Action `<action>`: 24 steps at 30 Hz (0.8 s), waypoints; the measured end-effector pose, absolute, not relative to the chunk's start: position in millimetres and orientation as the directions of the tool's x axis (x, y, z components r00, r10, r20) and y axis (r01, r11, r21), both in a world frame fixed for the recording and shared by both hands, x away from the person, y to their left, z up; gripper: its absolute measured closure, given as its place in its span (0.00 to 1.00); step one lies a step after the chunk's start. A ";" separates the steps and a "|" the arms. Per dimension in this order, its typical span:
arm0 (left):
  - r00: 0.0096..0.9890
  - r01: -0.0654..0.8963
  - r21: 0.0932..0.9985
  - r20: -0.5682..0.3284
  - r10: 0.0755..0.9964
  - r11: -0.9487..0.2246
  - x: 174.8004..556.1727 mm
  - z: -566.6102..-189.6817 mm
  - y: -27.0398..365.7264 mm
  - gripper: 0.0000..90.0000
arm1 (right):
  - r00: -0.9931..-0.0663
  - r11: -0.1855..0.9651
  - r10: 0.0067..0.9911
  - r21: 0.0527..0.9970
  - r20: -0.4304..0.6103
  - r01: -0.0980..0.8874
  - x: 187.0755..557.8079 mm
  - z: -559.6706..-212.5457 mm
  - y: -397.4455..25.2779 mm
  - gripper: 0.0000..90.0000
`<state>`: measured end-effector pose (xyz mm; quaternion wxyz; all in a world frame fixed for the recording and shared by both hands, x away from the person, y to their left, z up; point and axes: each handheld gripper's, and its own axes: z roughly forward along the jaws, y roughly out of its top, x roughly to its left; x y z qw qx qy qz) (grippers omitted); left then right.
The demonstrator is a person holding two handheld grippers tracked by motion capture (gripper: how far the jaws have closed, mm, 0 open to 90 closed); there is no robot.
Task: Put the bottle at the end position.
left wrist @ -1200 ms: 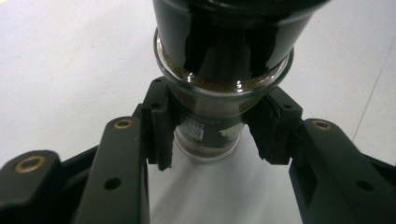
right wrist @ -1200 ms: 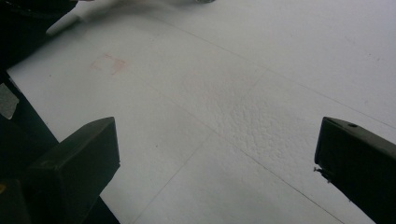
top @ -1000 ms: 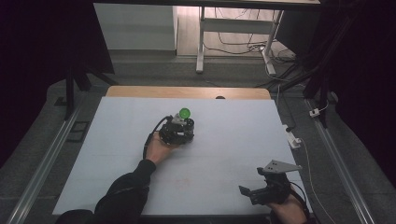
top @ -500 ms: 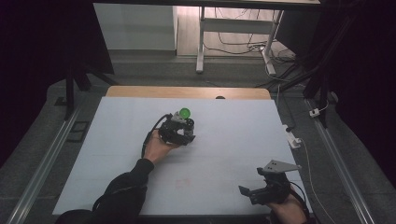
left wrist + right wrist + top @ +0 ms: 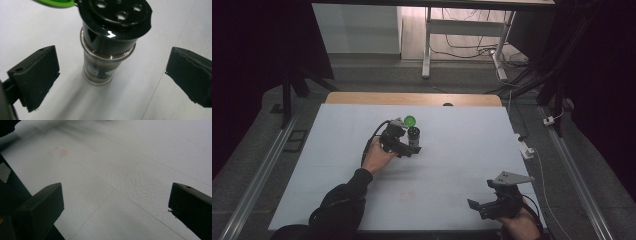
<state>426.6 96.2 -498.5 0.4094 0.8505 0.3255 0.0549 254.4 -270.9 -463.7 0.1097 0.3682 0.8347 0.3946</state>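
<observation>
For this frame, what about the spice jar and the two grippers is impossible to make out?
- Spice jar label: too small and blurred to read in the left gripper view.
- Its green flip lid: cut off by the top edge there.
- Jar contents: dark through the glass; kind unclear.
- Left gripper: in the high view its fingers merge into the dark jar, so the gap is unclear.
- Right gripper: fingers too small and dark in the high view.
</observation>
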 end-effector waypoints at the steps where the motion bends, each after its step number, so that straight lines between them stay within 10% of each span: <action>1: 0.785 0.504 0.738 -0.176 0.594 -0.448 426.4 -498.0 97.2 0.00 | -0.705 0.418 0.701 0.739 0.107 0.528 254.4 -463.7 -270.9 0.00; 24: 0.803 0.479 0.774 -0.194 0.564 -0.415 392.8 -468.1 135.8 0.00 | -0.705 0.412 0.701 0.744 0.112 0.527 254.2 -463.3 -271.3 0.00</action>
